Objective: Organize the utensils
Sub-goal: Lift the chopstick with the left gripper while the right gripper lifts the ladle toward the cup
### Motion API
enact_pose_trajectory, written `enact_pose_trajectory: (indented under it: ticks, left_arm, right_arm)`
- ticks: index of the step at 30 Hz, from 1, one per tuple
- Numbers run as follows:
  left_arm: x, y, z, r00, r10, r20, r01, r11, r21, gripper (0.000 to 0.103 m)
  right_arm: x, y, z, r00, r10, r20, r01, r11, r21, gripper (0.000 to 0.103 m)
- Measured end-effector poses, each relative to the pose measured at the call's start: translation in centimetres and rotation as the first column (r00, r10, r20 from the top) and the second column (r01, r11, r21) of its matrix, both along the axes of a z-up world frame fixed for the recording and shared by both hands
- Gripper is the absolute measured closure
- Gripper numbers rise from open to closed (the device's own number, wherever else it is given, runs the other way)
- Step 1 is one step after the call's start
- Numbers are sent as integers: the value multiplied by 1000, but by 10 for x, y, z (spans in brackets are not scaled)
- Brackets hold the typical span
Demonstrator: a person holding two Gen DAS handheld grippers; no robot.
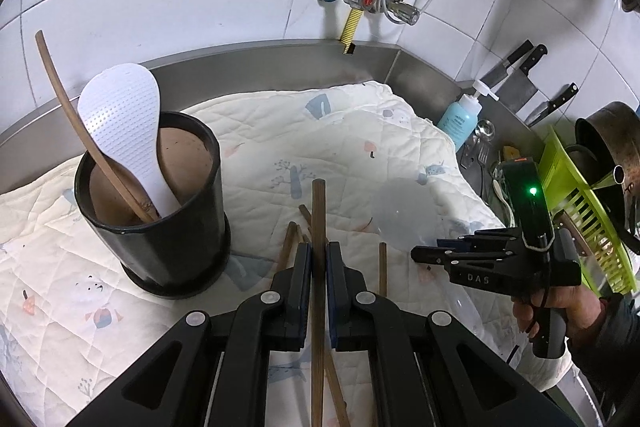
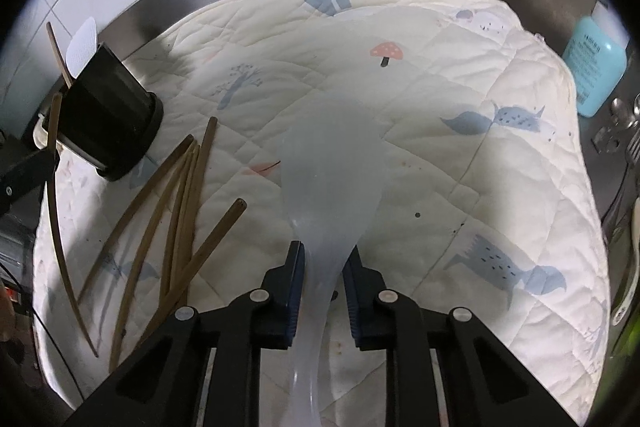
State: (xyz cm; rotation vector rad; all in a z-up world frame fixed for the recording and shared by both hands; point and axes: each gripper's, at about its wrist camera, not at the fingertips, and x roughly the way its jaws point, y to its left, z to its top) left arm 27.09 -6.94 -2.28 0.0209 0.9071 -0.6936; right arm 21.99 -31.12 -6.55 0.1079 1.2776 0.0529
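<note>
Above the quilt, each hand-held gripper is clenched — left on a chopstick, right on a translucent paddle.

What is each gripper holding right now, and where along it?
The left gripper clamps a chopstick partway along its shaft. The right gripper grips the translucent rice paddle at its neck.

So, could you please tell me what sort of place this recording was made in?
Most likely a home kitchen counter: a steel worktop against white wall tiles, knives on the wall, a green dish rack with a pot, and a black utensil holder on a quilted cloth.
</note>
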Motion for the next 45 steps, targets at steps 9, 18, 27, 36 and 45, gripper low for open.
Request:
enact_pose_trajectory:
  ticks: [9,18,27,36,45]
  left_arm:
    - [-1,7,6,1000,20,11,-19,1000,-15,96]
    - [2,25,34,996,68,63,-64,996,-68,96]
    - [4,53,81,979,141,144,-121,983,-136,96]
    - [21,87,155,930,248,272,-191,957,-219,96]
    - [32,110,198,881,314,355,-235,940,-249,96]
  right_arm:
    - [-5,5,8,999,6,49,-7,1000,4,90]
    - [-17,9,26,993,18,120,-21,999,26,94]
    - [-15,15,61,974,6,228,-34,992,120,94]
    - [-6,33,101,932,27,362,-105,974,199,94]
    - [13,52,128,899,43,435,-169,952,255,94]
